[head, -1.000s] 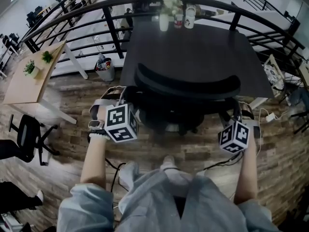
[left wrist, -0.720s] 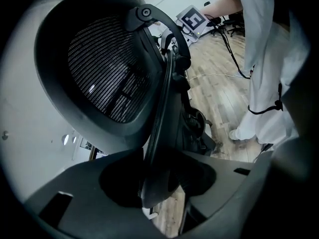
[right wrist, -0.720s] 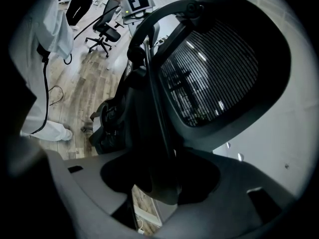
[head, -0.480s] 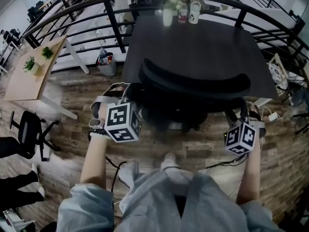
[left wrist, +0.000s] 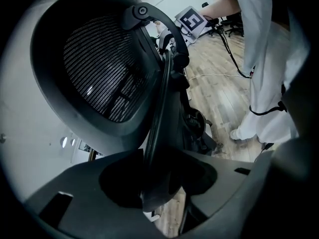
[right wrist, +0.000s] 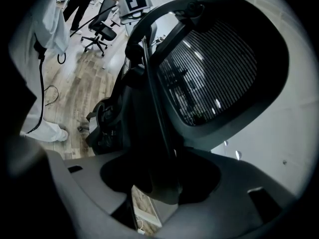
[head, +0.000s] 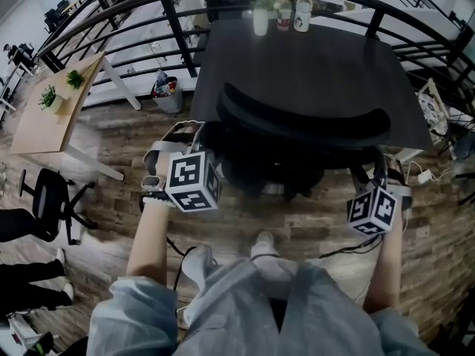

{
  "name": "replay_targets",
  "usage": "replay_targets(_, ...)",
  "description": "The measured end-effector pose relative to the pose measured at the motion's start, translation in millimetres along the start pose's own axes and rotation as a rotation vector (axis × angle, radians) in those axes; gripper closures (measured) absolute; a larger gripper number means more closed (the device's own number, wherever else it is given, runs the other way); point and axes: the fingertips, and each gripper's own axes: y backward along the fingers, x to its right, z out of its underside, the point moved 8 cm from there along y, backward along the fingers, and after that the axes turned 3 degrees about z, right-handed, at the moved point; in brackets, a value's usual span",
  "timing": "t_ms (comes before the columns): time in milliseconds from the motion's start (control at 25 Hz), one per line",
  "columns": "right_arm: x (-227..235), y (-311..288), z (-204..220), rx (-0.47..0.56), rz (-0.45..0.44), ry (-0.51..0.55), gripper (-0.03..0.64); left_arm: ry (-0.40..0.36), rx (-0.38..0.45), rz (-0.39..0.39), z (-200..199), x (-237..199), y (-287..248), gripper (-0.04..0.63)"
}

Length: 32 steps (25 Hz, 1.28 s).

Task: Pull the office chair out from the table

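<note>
Nearest, the person's legs [head: 252,302] stand on the wooden floor [head: 111,147], just behind the chair. The left gripper [left wrist: 159,180] is pinching a dark upright member on the left side of the office chair [head: 304,128]. Whether that member is armrest or back frame cannot be told. The right gripper [right wrist: 162,180] has the matching member on the right side between its jaws, which stand wide and appear to bear on it. Both point forward and downward. The chair sits between the two grippers, its mesh back at the near edge of the dark table [head: 312,58] and its seat apparently under that edge. Mugs [head: 293,13] stand at the table's far edge, with a railing [head: 171,28] beyond. Assessment: the grasp is made on both sides and the pull is the step in hand, as the chair is not yet clear of the table. The next move calls for drawing both grippers evenly toward the person, so that the chair does not swing, with the feet stepping back to make room. A cable [head: 341,251] on the floor near the right side may foul the castors.
</note>
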Motion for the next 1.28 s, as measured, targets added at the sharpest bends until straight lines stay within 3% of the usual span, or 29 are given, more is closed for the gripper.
replay_targets(560,11,-10,18,-0.062,-0.009,-0.012,0.400,-0.006,0.017,0.023,-17,-20,-29,0.405)
replay_targets(1280,1,12,26,-0.117,0.001,-0.013,0.402,0.020,0.066,0.019,-28,2,-14,0.405)
